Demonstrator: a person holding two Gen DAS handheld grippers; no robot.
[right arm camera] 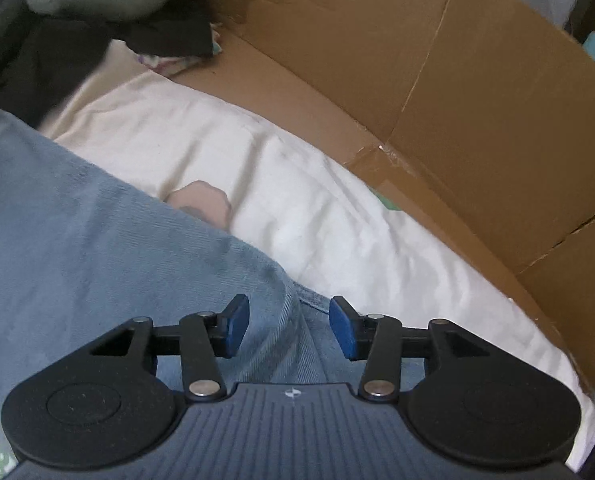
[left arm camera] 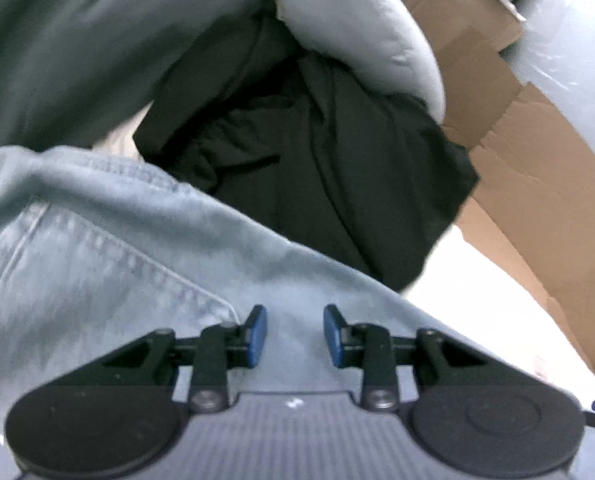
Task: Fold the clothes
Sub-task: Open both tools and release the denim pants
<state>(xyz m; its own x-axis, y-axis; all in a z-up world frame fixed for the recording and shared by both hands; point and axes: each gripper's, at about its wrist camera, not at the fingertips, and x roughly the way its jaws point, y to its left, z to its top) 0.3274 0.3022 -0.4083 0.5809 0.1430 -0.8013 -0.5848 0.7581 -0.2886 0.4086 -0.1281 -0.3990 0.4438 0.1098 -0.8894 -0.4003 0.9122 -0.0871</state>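
Both grippers' fingers down over jeans

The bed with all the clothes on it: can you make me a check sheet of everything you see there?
Surface: cream sheet, wrinkled, with a pale stain.
Job's things: light blue jeans spread on the sheet under both tools.
Clutter: black garment bunched beyond the jeans; grey padded jacket on top of it; cardboard sheets standing along the sheet's far edge.
Grippers: left hand-held gripper over the jeans, jaws apart, no cloth seen pinched; right hand-held gripper open over a jeans fold, pads clear of it.
Cables: nothing seen.
Surroundings: blurred, cannot tell.
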